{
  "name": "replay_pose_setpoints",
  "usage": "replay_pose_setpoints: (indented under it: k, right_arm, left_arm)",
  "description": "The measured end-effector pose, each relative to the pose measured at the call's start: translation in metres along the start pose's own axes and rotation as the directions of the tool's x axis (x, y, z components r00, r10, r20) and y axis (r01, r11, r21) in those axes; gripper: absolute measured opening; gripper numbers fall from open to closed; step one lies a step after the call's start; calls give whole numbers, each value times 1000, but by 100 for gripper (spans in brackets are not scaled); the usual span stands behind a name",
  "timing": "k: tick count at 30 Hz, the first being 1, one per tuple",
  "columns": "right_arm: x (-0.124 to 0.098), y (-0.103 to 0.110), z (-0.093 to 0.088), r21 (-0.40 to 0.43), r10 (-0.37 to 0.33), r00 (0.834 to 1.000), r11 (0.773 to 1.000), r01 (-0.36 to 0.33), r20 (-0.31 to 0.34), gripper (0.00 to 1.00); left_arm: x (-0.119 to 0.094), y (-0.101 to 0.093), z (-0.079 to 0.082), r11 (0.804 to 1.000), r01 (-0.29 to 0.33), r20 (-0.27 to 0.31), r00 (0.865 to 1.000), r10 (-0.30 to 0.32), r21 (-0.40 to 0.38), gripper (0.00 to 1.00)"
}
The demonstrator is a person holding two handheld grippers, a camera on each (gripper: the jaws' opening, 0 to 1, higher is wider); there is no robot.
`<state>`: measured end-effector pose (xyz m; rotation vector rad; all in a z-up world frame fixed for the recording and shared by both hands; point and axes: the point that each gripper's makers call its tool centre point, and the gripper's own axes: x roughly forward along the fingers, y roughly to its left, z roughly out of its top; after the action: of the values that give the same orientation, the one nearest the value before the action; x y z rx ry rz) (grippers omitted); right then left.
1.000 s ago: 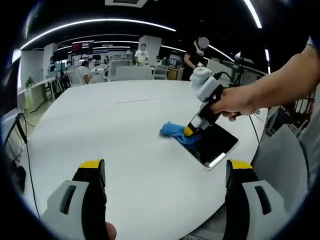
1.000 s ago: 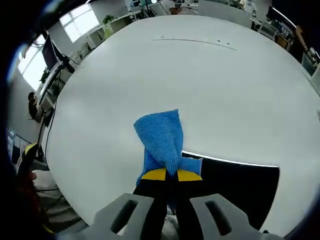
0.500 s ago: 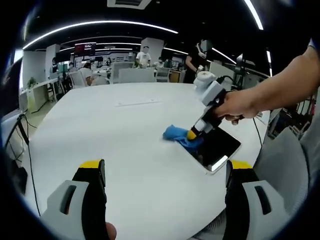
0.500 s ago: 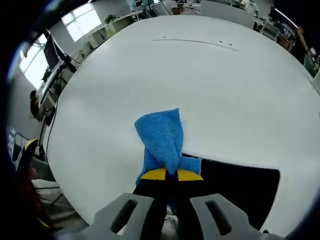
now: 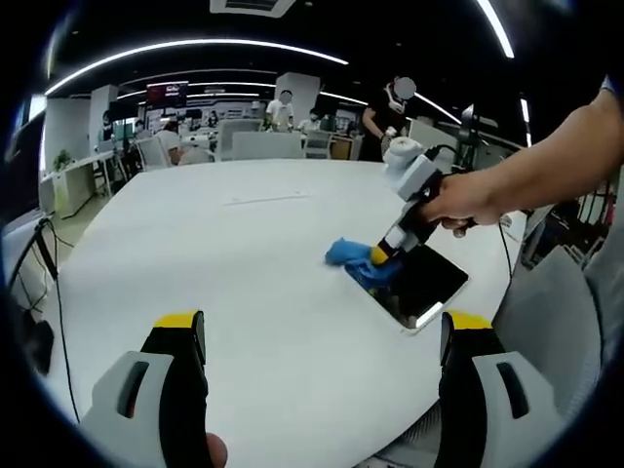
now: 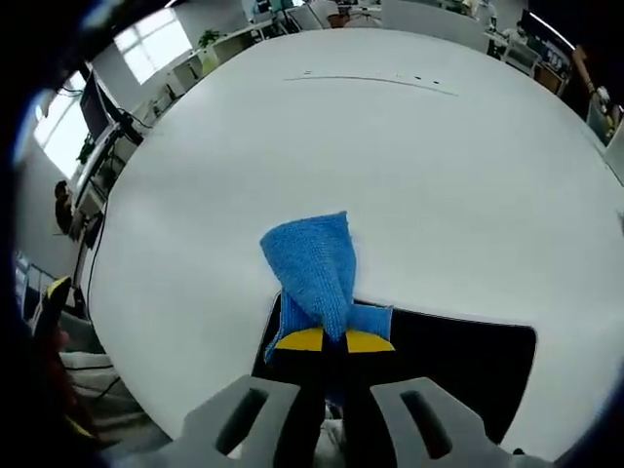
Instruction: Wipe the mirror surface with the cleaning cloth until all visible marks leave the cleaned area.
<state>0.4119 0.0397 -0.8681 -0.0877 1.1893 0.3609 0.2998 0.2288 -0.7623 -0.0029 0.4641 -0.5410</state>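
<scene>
A dark rectangular mirror (image 5: 417, 282) with a white frame lies flat on the big white round table (image 5: 224, 253), near its right edge. My right gripper (image 5: 379, 256), held by a person's hand, is shut on a blue cleaning cloth (image 5: 353, 256) and presses it on the mirror's far left corner. In the right gripper view the cloth (image 6: 317, 270) fans out from the yellow-tipped right gripper (image 6: 326, 340) over the mirror's (image 6: 458, 366) corner and onto the table. My left gripper (image 5: 317, 327) is open, held low over the table's near part, well short of the mirror.
The table (image 6: 390, 166) stretches wide and bare beyond the mirror. Chairs (image 5: 261, 143) and several people (image 5: 281, 105) stand behind the far edge. A grey chair back (image 5: 551, 312) sits at the right, close to the mirror's side of the table.
The right gripper with the cloth has slid a little along the mirror's corner, so slightly more mirror shows beside the cloth. The left gripper stays open and still.
</scene>
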Motion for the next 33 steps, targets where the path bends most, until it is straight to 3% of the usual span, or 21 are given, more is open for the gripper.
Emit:
replay_pose_setpoints:
  k: [2, 7, 20, 33]
  right_arm:
    - [0, -5, -1, 12, -2, 1000, 1000, 2, -2, 0]
    - [-4, -13, -4, 9, -17, 1000, 1000, 17, -3, 0]
    - [-2, -25, -4, 0, -33, 999, 999, 33, -23, 0]
    - [-8, -35, -9, 51, -30, 999, 998, 31, -20, 0]
  left_arm:
    - [1, 2, -3, 1000, -3, -17, 1000, 3, 31, 99]
    - [1, -1, 1, 1000, 14, 1, 1000, -14, -10, 99]
    - [2, -3, 1, 1000, 16, 2, 1000, -16, -10, 99]
    - [9, -9, 3, 1000, 28, -5, 1000, -28, 8, 99]
